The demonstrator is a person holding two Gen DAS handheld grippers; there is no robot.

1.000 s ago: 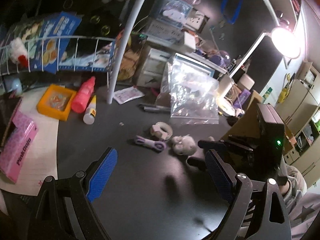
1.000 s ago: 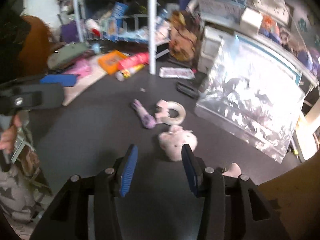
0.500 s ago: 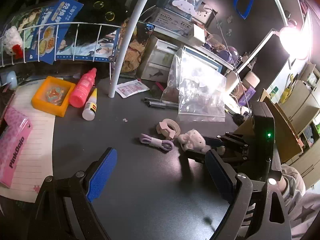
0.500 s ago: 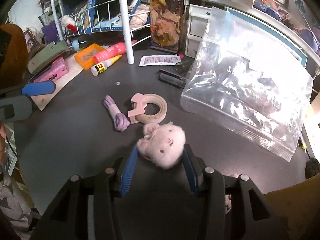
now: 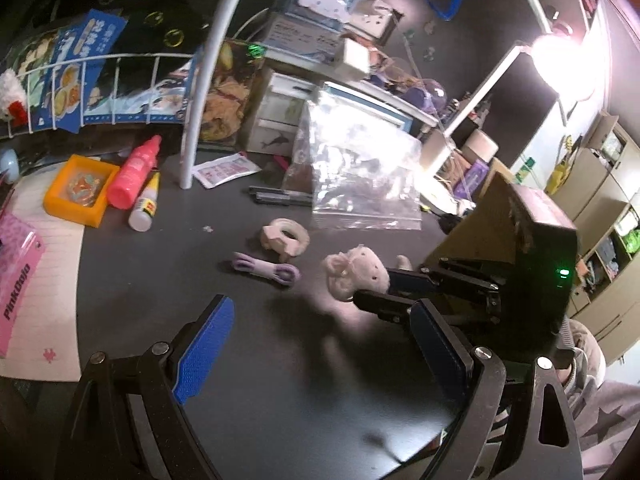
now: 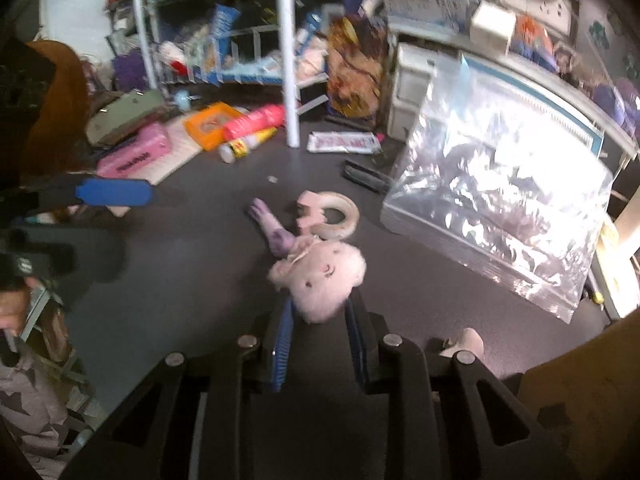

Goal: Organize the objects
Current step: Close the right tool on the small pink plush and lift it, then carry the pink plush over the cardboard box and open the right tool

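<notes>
Lamp [image 5: 554,46]: glowing brightly, landmark at upper right.
Desk [image 5: 280,360]: lying dark, spreading below the lamp.
Cabinets [image 5: 608,208]: standing beige, right of the lamp.
Rack [image 5: 120,88]: standing white-wired, far left of the lamp.

Both cameras ride on hand-held grippers and look forward and downward along their fingers at a dark desk [image 5: 280,380]. The left wrist view looks from the near-left edge toward the cluttered back shelves. The right wrist view sits closer to the surface, facing the same shelves. Both share the tape roll [image 5: 286,236] [image 6: 334,216], plush toy [image 5: 356,272] [image 6: 320,276] and clear bag [image 5: 360,168] [image 6: 500,184].
</notes>
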